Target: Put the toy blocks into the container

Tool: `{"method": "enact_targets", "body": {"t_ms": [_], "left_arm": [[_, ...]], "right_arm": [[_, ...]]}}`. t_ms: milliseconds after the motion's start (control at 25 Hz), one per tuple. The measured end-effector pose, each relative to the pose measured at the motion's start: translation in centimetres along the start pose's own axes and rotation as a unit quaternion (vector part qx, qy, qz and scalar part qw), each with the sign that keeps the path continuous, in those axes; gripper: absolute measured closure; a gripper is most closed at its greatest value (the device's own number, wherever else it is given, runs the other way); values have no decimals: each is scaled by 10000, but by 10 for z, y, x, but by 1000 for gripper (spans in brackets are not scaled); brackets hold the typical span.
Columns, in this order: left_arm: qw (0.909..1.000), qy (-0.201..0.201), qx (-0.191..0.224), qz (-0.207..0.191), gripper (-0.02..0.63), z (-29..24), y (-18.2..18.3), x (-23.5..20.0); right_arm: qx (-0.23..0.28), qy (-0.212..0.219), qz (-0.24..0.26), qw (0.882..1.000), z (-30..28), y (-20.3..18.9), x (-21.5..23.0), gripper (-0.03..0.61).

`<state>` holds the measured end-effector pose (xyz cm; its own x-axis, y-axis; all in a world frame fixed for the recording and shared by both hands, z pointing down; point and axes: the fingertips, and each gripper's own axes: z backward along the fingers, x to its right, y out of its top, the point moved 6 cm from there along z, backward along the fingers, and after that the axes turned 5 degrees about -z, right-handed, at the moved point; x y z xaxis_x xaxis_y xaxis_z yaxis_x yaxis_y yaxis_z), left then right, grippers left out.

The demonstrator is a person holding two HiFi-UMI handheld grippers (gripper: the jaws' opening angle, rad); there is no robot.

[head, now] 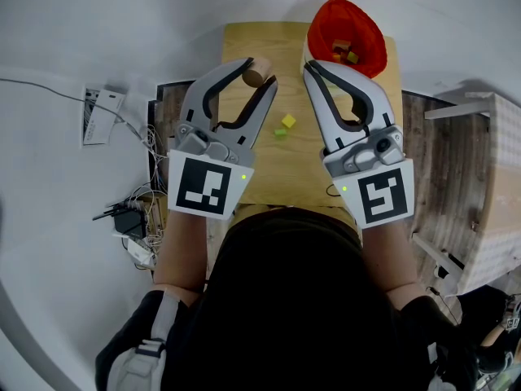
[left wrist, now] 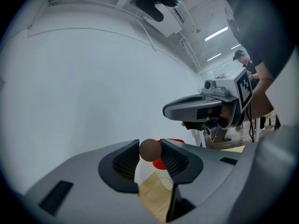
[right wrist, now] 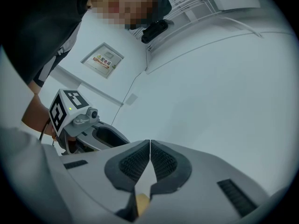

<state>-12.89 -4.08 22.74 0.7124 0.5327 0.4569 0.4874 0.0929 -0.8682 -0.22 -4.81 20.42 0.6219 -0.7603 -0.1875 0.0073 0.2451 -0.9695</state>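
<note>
Bench (head: 303,163) of pale wood, seen from above, with both claws held over it side by side. The left claw (head: 259,73) is closed on a brown round block (head: 254,77), which sits between the very tips of its ribbed pads; the left gripper view shows the block pinched there, with the jaws held part-way apart by its width. The right claw (head: 308,66) holds nothing: the right gripper view shows its two pads pressed together along their upper edge, with no thing between them.

The red container (head: 343,16) stands at the far right corner of the bench, just beyond the right claw's tips. It already holds several small blocks: an orange block (head: 340,48) and a yellowish block (head: 352,57) lie close together on its floor. In the left gripper view the container appears directly behind the held block, red at the rim and white lower down.

Two loose pieces lie on the bare bench between the claws: a yellow block (head: 288,121) and, just beside it on the near side, a smaller green block (head: 280,133). Neither claw touches them.

On the pale floor left of the bench lie a power strip (head: 101,114) and a tangle of cables (head: 130,214).
</note>
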Motion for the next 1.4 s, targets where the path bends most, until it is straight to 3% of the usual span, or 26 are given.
{"method": "enact_targets", "body": {"t_ms": [400,880,1400], "left_arm": [[9999,-167,39,-10,466,-16,4,8],[9978,-592,275,-96,466,-78,21,22],[9957,-925,54,-22,465,-149,8,42]], "right_arm": [[-39,-130,-7,9999,7,-5,10,548],[-215,-528,-33,9984,26,-16,52,548],[-417,-825,-174,9956,44,-43,104,548]]}}
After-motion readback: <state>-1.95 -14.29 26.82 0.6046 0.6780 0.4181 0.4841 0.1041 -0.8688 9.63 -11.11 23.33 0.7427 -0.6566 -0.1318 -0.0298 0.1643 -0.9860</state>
